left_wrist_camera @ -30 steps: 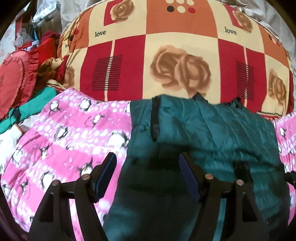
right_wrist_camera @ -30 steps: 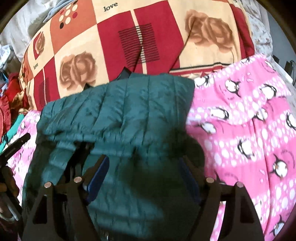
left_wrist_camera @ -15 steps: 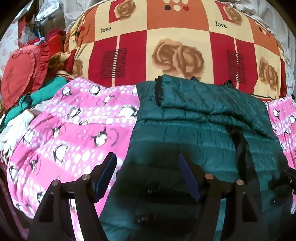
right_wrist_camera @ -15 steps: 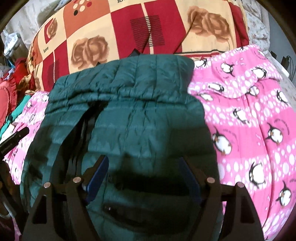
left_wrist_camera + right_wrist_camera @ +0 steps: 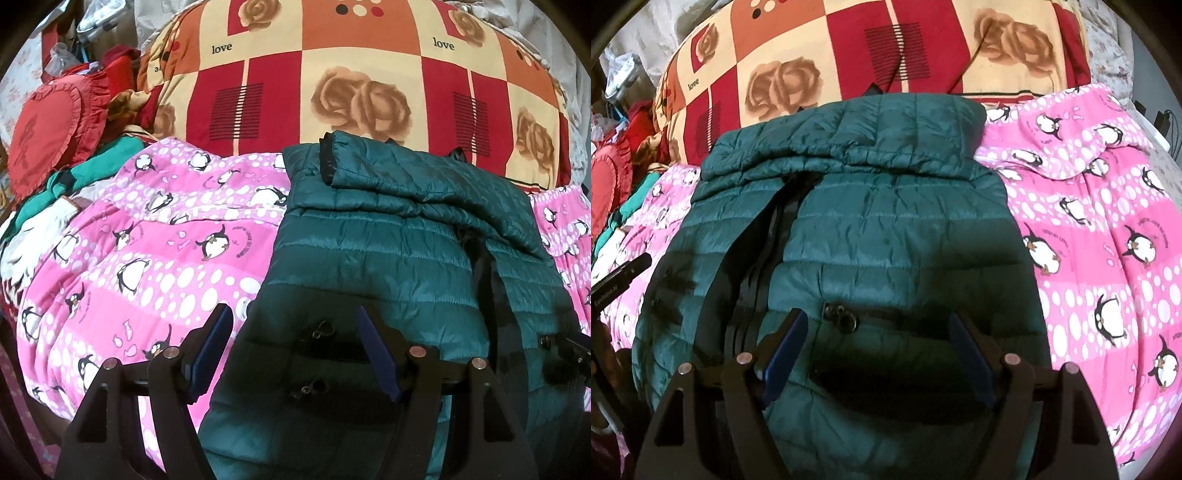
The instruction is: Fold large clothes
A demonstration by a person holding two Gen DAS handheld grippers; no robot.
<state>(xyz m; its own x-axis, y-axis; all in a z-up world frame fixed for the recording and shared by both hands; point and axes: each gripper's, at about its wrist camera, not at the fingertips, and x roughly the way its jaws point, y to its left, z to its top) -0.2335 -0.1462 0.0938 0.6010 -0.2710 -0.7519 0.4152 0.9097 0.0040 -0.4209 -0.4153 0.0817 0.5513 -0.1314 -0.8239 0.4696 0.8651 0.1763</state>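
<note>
A dark teal quilted jacket (image 5: 388, 251) lies on a pink penguin-print blanket (image 5: 147, 240), its far part folded back over itself. A black zipper line (image 5: 768, 251) runs down its front, and a pocket zip pull (image 5: 846, 314) shows near the right fingers. My left gripper (image 5: 295, 332) stands open over the jacket's near left edge, nothing between its blue pads. My right gripper (image 5: 877, 339) is open too, above the jacket's near middle, gripping nothing. The jacket (image 5: 868, 221) fills the right wrist view, with the left tool's tip at that view's left edge.
A large red, orange and cream quilt with roses (image 5: 351, 81) is piled behind the jacket. Red cushions (image 5: 48, 125) and green and white clothes (image 5: 92, 166) sit at the far left. The pink blanket (image 5: 1108, 240) spreads to the right.
Both views have pulled back toward me over the last second, so more of the jacket's near part and the blanket shows. Both grippers kept the same gap.
</note>
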